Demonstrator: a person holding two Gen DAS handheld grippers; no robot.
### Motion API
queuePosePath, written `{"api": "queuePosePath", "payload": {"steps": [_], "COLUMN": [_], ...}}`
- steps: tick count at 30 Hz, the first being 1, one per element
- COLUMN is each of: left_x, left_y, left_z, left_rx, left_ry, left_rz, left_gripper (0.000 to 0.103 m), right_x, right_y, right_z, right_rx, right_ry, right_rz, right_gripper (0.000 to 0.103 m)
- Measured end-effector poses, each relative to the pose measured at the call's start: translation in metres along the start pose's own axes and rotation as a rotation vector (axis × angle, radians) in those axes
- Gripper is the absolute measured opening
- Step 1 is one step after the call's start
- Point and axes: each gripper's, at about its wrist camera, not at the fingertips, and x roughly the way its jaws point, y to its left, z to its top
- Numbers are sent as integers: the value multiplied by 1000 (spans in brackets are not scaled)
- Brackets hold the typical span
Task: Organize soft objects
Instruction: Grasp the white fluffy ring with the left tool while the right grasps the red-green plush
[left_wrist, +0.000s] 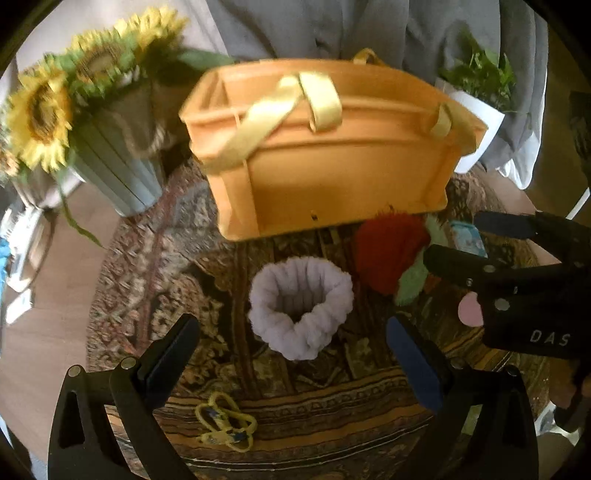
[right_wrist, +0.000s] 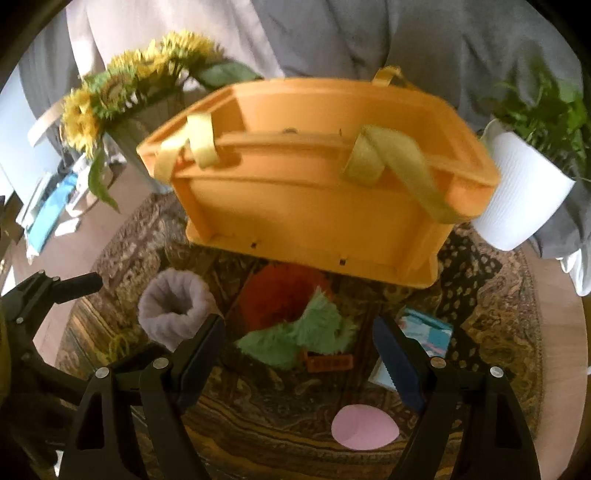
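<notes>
Both hand-held grippers, left (left_wrist: 291, 354) and right (right_wrist: 299, 347), hang with jaws spread and empty, the fluffy white towelling band (left_wrist: 301, 306) just ahead of the left, the red-and-green plush toy (right_wrist: 291, 314) ahead of the right, the orange plastic basket (right_wrist: 314, 199) beyond.

Your right gripper (right_wrist: 299, 354) hangs with jaws spread wide over the red and green plush toy (right_wrist: 295, 314), just before the orange basket (right_wrist: 314, 199); a lilac scrunchie (right_wrist: 173, 310) lies beside it.
</notes>
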Motion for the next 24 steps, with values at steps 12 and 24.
{"api": "queuePosePath", "payload": {"steps": [12,24], "left_x": [45,70], "left_y": [8,19], "left_z": [-1,3], "left_rx": [-16,-61], "left_ry": [76,97], "left_rz": [-33,-74], "left_gripper": [102,87], "right_x": [43,71], "right_y": [1,5], "right_z": [3,11], "right_rx": [-43,-50], "right_ry": [97,130], "right_rz": [7,2], "right_gripper": [83,82]}}
